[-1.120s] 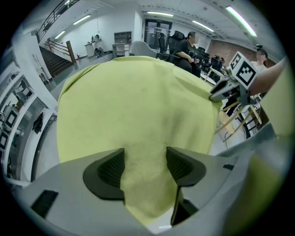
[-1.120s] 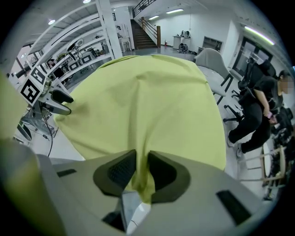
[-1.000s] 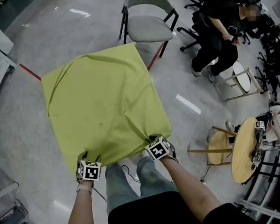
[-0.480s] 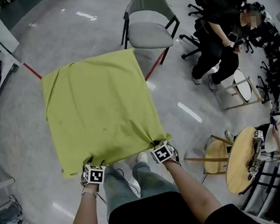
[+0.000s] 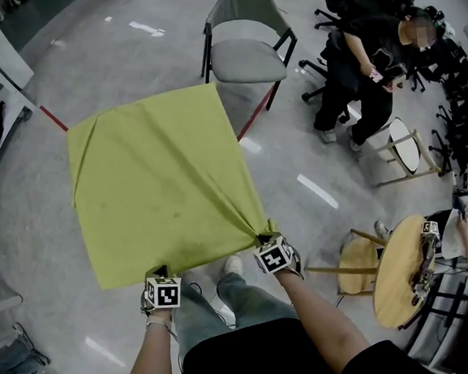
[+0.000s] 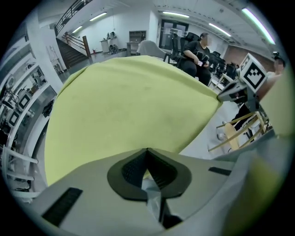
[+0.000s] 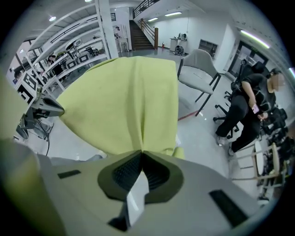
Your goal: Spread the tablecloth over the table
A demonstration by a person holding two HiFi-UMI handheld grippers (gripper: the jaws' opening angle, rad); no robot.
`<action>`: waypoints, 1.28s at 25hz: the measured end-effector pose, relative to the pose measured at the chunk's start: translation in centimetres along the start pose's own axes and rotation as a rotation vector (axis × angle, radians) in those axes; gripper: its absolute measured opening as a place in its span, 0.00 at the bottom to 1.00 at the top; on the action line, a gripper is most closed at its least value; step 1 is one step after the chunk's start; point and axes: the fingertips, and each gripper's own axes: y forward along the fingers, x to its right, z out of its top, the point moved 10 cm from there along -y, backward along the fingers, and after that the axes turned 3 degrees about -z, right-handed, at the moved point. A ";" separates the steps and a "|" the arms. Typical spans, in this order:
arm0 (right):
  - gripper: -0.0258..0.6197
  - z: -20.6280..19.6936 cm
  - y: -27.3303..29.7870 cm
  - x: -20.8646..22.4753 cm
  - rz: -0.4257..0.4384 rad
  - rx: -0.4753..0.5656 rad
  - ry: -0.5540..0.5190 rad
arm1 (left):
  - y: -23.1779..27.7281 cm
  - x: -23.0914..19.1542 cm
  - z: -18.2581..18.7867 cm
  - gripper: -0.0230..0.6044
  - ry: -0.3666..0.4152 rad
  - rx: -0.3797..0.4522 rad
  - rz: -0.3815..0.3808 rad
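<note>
Jaws had just closed on both sides: left gripper [image 6: 147, 153] pinched the tablecloth [image 5: 160, 180] at its near edge, right gripper [image 7: 142, 154] clamped its bunched near corner.

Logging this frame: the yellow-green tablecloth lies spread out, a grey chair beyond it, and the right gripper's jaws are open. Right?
No: the right gripper has just shut its jaws on a corner of the tablecloth, as the right gripper view shows. It does lie spread out, the grey chair beyond it.
</note>
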 end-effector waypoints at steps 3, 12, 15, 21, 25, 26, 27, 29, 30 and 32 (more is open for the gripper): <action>0.07 -0.5 0.0 0.9 -0.007 0.006 0.021 | 0.3 0.8 0.3 0.05 0.004 -0.010 -0.025; 0.07 -2.3 -0.7 3.4 -0.034 0.009 0.054 | 0.6 3.7 1.5 0.05 0.103 -0.042 -0.093; 0.07 -2.5 -0.5 3.6 -0.021 0.019 0.080 | 0.5 3.6 1.3 0.05 0.078 -0.037 -0.092; 0.11 -2.5 -1.1 3.5 -0.041 0.061 0.139 | -0.5 1.1 0.3 0.06 0.002 -0.005 -0.044; 0.18 -1.6 -1.5 3.0 -0.025 0.090 0.147 | -1.3 -1.0 -0.1 0.09 -0.015 0.014 -0.030; 0.19 -1.3 -1.6 2.8 -0.023 0.094 0.146 | -1.4 -1.5 -0.1 0.13 -0.018 0.016 -0.028; 0.19 -0.9 -1.5 2.5 -0.021 0.095 0.143 | -1.5 -2.0 0.0 0.17 -0.022 0.018 -0.026; 0.21 -0.2 -1.5 1.8 -0.017 0.095 0.128 | -1.6 -3.0 0.1 0.24 -0.024 0.020 -0.020; 0.21 0.1 -1.5 1.4 -0.014 0.093 0.118 | -1.7 -3.5 0.1 0.25 -0.022 0.022 -0.015; 0.22 0.9 -1.4 0.3 -0.006 0.089 0.098 | -2.0 -4.5 0.1 0.27 -0.017 0.028 -0.001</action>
